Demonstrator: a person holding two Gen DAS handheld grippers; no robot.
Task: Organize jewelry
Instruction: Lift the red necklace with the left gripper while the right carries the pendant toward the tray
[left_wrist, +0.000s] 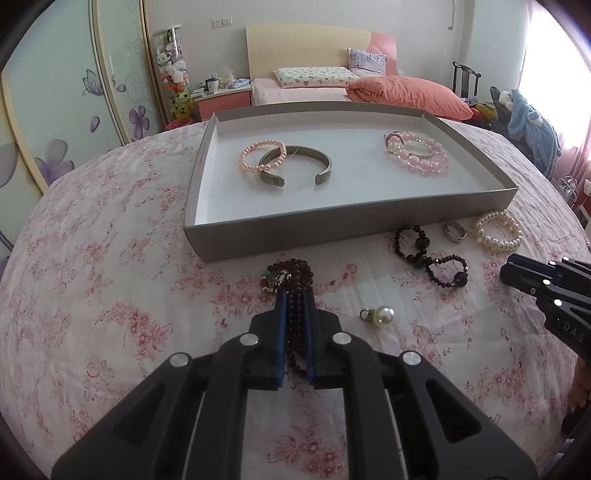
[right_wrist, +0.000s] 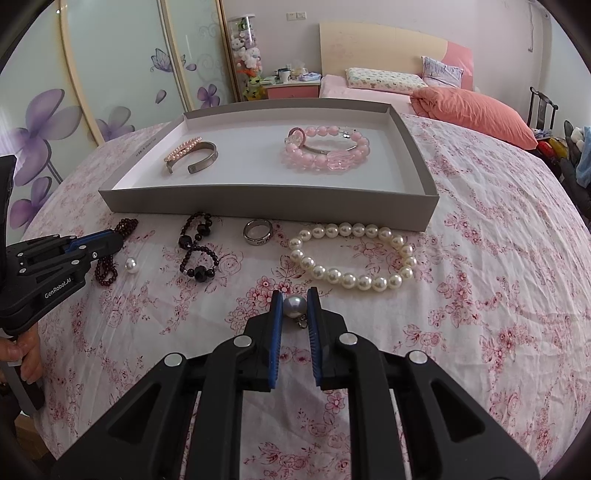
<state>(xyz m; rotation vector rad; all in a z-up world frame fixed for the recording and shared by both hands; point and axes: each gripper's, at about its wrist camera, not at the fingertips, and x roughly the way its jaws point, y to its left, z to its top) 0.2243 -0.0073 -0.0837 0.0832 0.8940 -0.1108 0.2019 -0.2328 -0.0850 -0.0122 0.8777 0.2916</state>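
A: What does the left gripper (left_wrist: 294, 295) have?
B: Its blue pads are pressed onto a dark red bead necklace (left_wrist: 291, 275), whose strands run between them; the beaded end with its small coloured charm lies on the floral tablecloth (left_wrist: 110, 295) at 12 o'clock of the tips.

A: And the right gripper (right_wrist: 294, 297)?
B: Pinching a grey pearl pendant (right_wrist: 294, 306) between its pads — the metal loop hangs below the ball.

A: What is in the grey tray (left_wrist: 351, 225)?
B: A pink pearl bracelet (left_wrist: 263, 157) overlapping a metal cuff bangle (left_wrist: 294, 164) on its 9 o'clock side, and pink bead bracelets (left_wrist: 419, 153) heaped toward 3 o'clock.

A: Outside it?
B: Along the near wall — a dark bead strand (right_wrist: 197, 245), a steel ring (right_wrist: 258, 232) and a white pearl bracelet (right_wrist: 352, 256), all flat on the cloth. A white pearl pendant (left_wrist: 380, 315) lies at 2 o'clock of the left tips.
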